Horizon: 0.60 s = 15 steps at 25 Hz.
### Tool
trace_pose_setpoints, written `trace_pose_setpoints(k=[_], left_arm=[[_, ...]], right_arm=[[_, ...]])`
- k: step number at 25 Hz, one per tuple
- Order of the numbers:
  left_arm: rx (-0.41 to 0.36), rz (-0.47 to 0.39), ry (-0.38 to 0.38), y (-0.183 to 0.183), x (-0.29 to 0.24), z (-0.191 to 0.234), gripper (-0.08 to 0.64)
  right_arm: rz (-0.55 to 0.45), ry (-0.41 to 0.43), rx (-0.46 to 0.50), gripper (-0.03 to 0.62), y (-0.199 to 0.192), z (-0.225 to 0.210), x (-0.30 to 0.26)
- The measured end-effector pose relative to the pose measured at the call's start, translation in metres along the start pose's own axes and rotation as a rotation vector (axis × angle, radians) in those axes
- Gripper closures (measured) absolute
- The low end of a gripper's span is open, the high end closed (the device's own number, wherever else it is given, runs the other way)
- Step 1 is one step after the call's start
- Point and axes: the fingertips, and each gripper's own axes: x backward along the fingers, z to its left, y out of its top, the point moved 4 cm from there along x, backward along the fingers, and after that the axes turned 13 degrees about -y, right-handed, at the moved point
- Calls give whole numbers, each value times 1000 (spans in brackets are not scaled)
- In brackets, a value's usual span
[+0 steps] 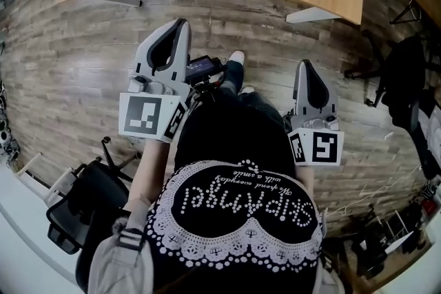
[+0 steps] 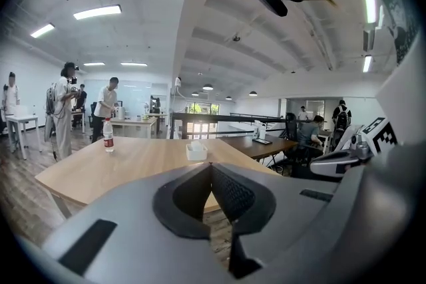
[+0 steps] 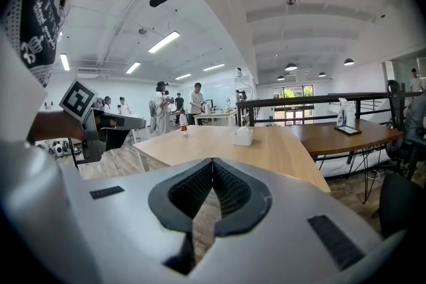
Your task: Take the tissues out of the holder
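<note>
Status: approach step, nothing gripped yet. Left gripper (image 2: 212, 168) fingers are pressed together and empty. Right gripper (image 3: 213, 163) is the same, fingers shut tight with nothing between them. Holder (image 3: 242, 137) sits on the tabletop (image 3: 279, 153), well beyond both sets of fingertips: a bit right of the right tips, just left of the left ones. Bottle (image 2: 108, 135) is further left of the left fingers, well apart from the holder.

Suggested: close the gap first and spread the right fingers before they reach the holder. Come down on the tissues (image 3: 244, 130) from above, pinch paper only, pull straight up. Put the left fingers against the holder wall to pin it; it looks light and will likely lift with the pull.

Can't resolve: the tissues are only a white speck above the holder rim, so count and fold are unreadable. Head view shows just the near tabletop edge, cut off at the top, and the holder is out of that frame.
</note>
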Motion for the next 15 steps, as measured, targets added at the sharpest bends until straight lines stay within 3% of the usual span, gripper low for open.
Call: trace_pose_setpoints(k=[15], left_arm=[[41, -11, -53, 3, -37, 5, 554]], right_arm=[[15, -19, 44, 583, 12, -11, -24]])
